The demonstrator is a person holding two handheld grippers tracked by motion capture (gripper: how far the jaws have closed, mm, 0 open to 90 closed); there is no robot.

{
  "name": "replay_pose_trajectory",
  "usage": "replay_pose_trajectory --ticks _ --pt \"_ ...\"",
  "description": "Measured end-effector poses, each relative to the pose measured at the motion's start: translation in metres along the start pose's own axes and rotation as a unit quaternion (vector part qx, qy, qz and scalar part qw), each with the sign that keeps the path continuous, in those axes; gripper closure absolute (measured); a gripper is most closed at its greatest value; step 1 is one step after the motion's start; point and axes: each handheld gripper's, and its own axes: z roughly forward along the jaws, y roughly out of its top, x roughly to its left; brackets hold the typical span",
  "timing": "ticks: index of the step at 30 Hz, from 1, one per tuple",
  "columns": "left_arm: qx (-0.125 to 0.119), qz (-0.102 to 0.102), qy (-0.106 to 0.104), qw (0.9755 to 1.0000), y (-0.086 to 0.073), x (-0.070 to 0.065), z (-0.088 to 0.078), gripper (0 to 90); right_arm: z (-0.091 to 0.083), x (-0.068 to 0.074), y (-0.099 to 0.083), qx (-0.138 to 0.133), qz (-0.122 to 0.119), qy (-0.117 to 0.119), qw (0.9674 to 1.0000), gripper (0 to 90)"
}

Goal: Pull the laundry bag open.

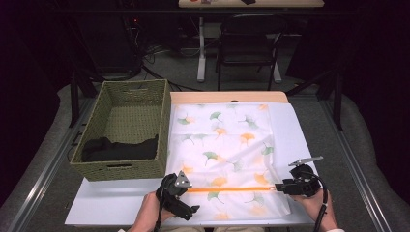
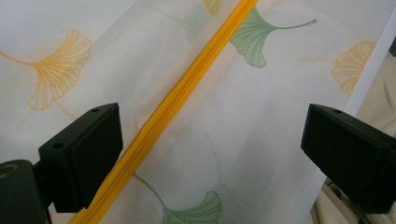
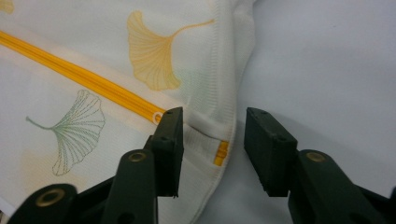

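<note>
Both my claws low at the near tabletop edge, left claw wide over the orange zipper, right claw narrowly parted astride the ginkgo-print mesh laundry bag's corner, beyond left the woven basket holding dark cloth.

The high view is lit from above — the bench is bright, even washed out, while the room around it falls to near black and soft grain. Both gripper views are evenly lit, sharp on the fabric — the near jaws slightly soft.
</note>
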Motion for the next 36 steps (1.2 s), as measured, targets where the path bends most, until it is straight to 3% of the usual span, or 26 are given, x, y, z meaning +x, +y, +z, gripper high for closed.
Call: replay_pose_trajectory --ticks 3,6,13,19,27,31,36 --pt "-0.001 0.004 0.003 1.0000 0.000 0.000 0.000 5.9 0.004 0.001 -0.001 0.003 0.002 0.006 1.0000 58.8" --pt "-0.007 0.001 -0.002 1.0000 0.000 -0.001 0.000 6.8 0.004 0.001 -0.002 0.007 -0.010 0.000 0.9999 59.3" --pt "-0.001 0.011 -0.005 0.9999 0.003 -0.003 0.003 7.1 0.005 0.005 -0.001 0.011 -0.012 -0.016 0.9997 58.7" --pt "-0.002 0.013 -0.003 0.9999 0.006 -0.005 0.005 7.2 0.004 0.002 -0.002 0.004 -0.007 -0.001 1.0000 59.0" --pt "0.002 0.018 -0.009 0.9998 0.009 -0.006 0.007 8.0 0.003 -0.004 -0.002 0.003 0.006 0.013 0.9999 63.8" --pt "0.003 0.023 -0.008 0.9997 0.010 -0.007 0.008 8.3 0.003 -0.005 -0.001 0.007 0.010 0.000 0.9999 72.5" --pt "0.001 0.022 -0.012 0.9997 0.013 -0.008 0.007 8.8 0.004 -0.003 0.001 0.012 -0.004 -0.007 0.9999 78.1"
